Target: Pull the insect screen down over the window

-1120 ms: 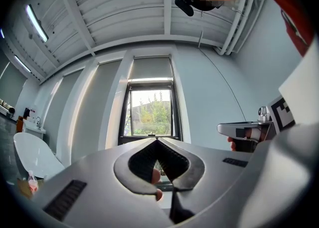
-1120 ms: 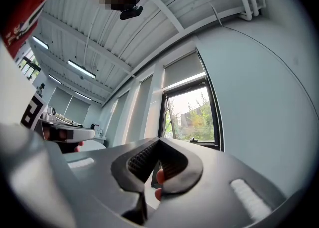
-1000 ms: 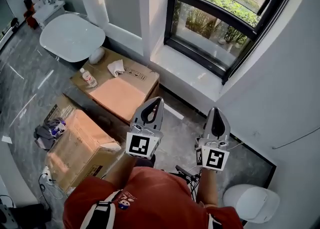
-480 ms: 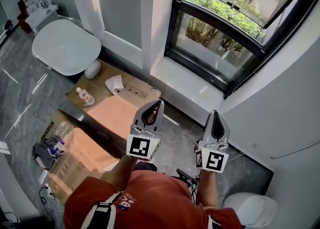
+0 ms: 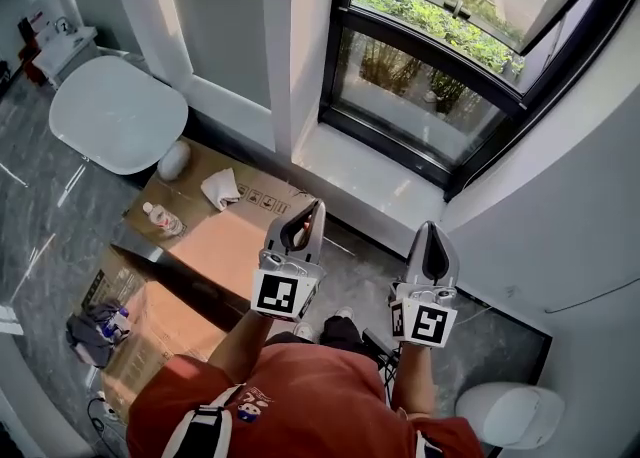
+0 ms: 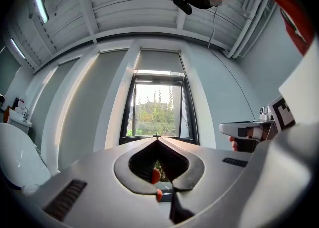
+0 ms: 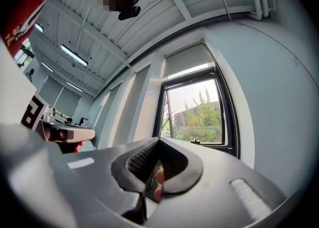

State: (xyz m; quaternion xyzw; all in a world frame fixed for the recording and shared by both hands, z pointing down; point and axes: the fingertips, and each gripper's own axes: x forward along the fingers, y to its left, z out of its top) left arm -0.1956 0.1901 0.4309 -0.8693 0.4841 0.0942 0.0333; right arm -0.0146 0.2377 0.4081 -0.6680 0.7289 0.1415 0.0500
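The black-framed window [image 5: 440, 56] is ahead, above a white sill [image 5: 375, 174]; an upper sash is tilted open. In both gripper views a grey panel [image 6: 158, 61] [image 7: 188, 60] covers the top of the opening, and I cannot tell whether it is the insect screen. A small handle [image 7: 195, 141] sits on the lower frame. My left gripper [image 5: 315, 204] [image 6: 157, 139] and right gripper [image 5: 431, 226] [image 7: 158, 140] are held side by side, pointing at the window, short of the sill. Both are shut with nothing between the jaws. Each shows in the other's view: the right gripper [image 6: 244, 130] and the left gripper [image 7: 70, 133].
Cardboard boxes [image 5: 215, 241] stand on the floor at the left, with a water bottle [image 5: 160, 218] and a white cloth [image 5: 220, 188] on top. A white round table [image 5: 115, 111] is farther left. A white rounded object [image 5: 510, 414] sits low right by the wall.
Both grippers and the person have moved forward toward the window; the sill and boxes now lie closer beneath them. The jaws have stayed shut.
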